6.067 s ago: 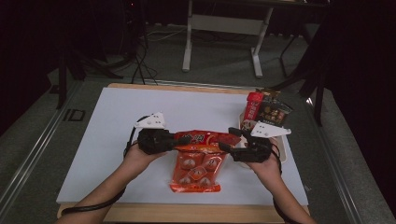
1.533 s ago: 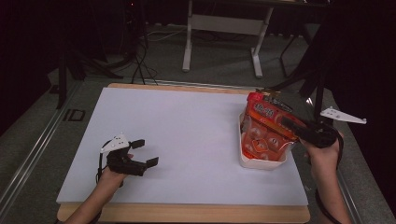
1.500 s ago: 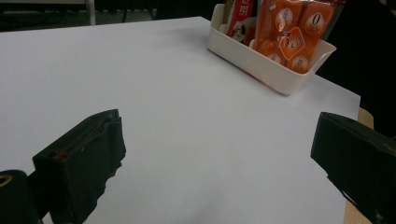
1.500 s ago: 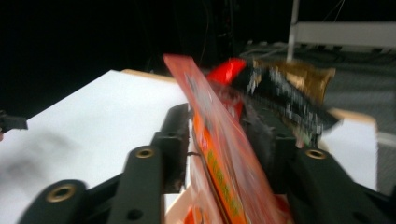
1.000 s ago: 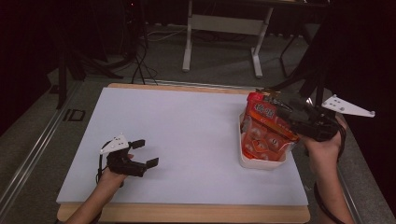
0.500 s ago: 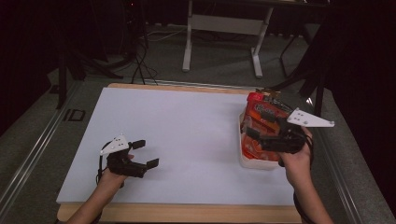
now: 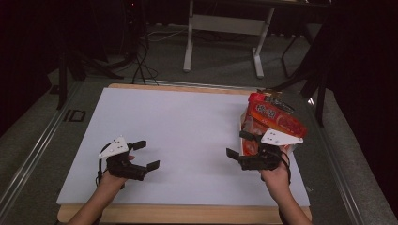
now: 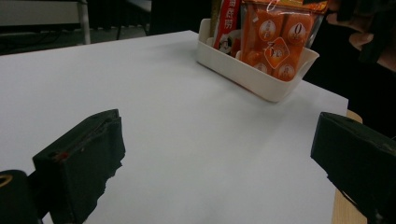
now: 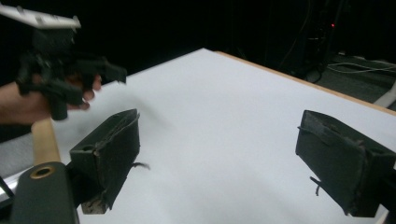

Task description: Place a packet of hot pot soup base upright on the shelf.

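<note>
With nothing between its jaws, right tool [image 7: 240, 145] hangs wide — snack bag [image 7: 274, 118] in white tray [image 8: 254, 79].

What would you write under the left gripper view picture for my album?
An open tool hovers over the white table, facing a white bin packed with orange snack bags.

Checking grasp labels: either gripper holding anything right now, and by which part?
Nothing is held. The left gripper and right gripper both stand open over bare table; the snack bag sits in the white bin.
</note>
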Demonstrator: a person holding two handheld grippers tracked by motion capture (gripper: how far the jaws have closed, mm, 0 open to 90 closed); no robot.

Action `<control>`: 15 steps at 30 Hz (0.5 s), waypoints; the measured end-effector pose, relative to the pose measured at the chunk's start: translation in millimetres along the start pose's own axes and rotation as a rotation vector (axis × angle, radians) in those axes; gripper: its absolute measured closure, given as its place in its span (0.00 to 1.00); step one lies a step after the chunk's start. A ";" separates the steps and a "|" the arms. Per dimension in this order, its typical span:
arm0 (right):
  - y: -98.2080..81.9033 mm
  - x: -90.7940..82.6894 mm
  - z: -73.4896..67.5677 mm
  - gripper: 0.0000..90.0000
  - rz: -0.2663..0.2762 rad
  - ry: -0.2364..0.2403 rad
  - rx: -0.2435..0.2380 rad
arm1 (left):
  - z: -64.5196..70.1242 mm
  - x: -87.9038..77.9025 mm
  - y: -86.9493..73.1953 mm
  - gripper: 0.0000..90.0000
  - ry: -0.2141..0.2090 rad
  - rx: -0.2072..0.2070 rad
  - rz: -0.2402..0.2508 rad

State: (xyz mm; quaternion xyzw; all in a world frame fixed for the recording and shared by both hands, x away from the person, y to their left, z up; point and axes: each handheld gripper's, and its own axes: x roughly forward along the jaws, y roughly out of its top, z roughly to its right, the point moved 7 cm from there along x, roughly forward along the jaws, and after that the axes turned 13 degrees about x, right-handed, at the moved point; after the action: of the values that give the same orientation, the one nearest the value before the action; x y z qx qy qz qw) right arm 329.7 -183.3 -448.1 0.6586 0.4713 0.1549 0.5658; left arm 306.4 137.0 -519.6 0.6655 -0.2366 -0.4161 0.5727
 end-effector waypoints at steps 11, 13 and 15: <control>-30.8 12.3 5.9 0.14 -0.057 -0.017 0.010 | 1.5 0.2 -1.3 0.03 0.000 0.009 -0.008; -34.0 12.7 6.4 0.14 -0.066 -0.014 0.014 | 1.7 -0.3 -1.4 0.03 -0.001 0.008 -0.007; -41.1 12.4 9.3 0.14 -0.075 -0.024 0.021 | 1.9 -0.8 -1.7 0.03 -0.001 0.009 -0.007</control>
State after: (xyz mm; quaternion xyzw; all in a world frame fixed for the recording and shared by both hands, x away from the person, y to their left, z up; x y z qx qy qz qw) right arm 324.5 -182.5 -491.7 0.6482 0.4905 0.1207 0.5698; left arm 304.1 136.9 -521.0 0.6684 -0.2365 -0.4174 0.5684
